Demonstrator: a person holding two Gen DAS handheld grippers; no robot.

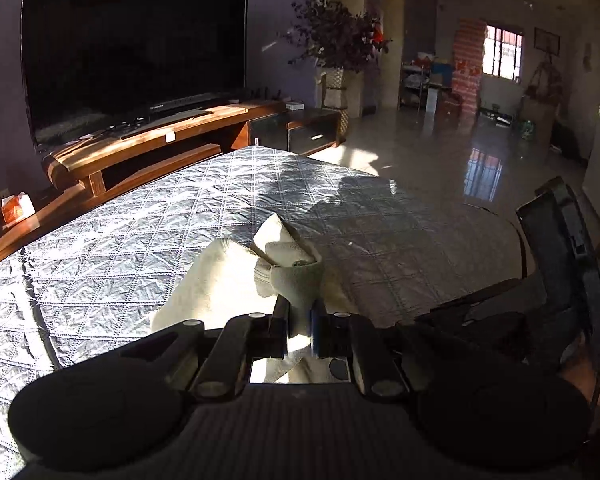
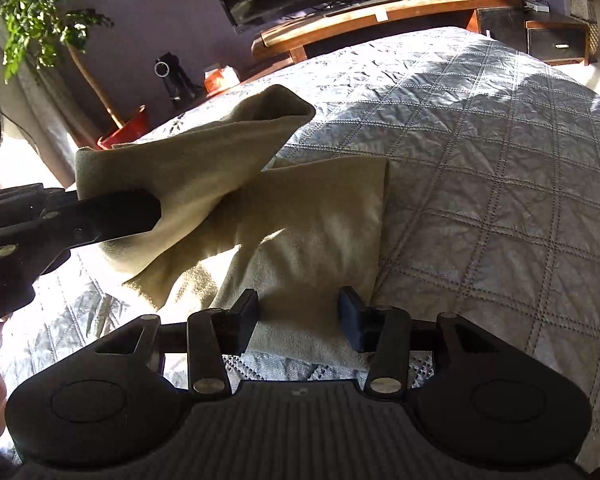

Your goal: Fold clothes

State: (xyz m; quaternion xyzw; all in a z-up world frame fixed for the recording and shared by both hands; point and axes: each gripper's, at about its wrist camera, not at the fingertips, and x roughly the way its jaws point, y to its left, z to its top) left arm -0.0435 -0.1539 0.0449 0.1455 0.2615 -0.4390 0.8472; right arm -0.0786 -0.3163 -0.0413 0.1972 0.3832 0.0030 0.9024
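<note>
A beige cloth (image 2: pixel 308 216) lies partly folded on the grey quilted cover (image 2: pixel 480 168). My left gripper (image 1: pixel 299 320) is shut on a bunched part of this cloth (image 1: pixel 288 276) and holds it lifted above the cover. In the right wrist view the left gripper (image 2: pixel 140 208) comes in from the left, with a raised flap of the cloth standing above it. My right gripper (image 2: pixel 300 312) is open, its fingers (image 2: pixel 246 310) apart over the near edge of the flat part of the cloth. The right gripper's body (image 1: pixel 560 248) shows at the right of the left wrist view.
A large dark TV (image 1: pixel 136 52) stands on a wooden console (image 1: pixel 160 140) beyond the cover. A potted plant (image 2: pixel 40 20) in a red pot (image 2: pixel 126 128) stands at the left, with a tissue box (image 2: pixel 220 78) nearby. A shiny tiled floor (image 1: pixel 440 160) runs to the right.
</note>
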